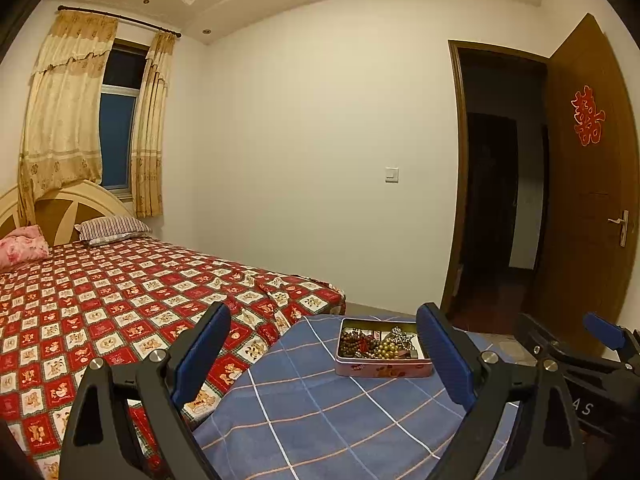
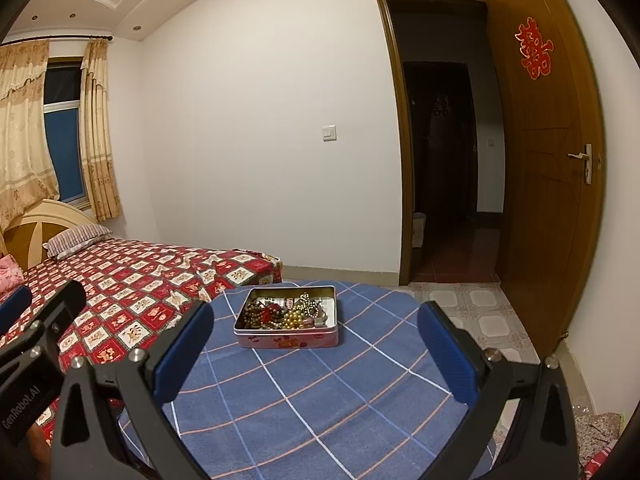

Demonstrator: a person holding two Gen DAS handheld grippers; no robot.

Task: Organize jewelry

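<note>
Blue pads on my left gripper [image 1: 324,356] stand spread wide and pinch nothing, with only the blue plaid cloth [image 1: 304,412] between them. Beyond the fingertips sits the pink tin [image 1: 384,368], open-topped, resting on that cloth near its far edge. Inside it lies a tangle of jewelry [image 1: 376,346]: dark brown beads toward the left, something red among them, gold beads in the middle, and a silvery chain behind.

Over on my other side, my right gripper [image 2: 316,348] is also spread wide and empty. It hovers above the same cloth, with the tin well ahead of its tips. A bed with a red patterned cover [image 2: 132,296] lies to the left, just beside the clothed surface.
</note>
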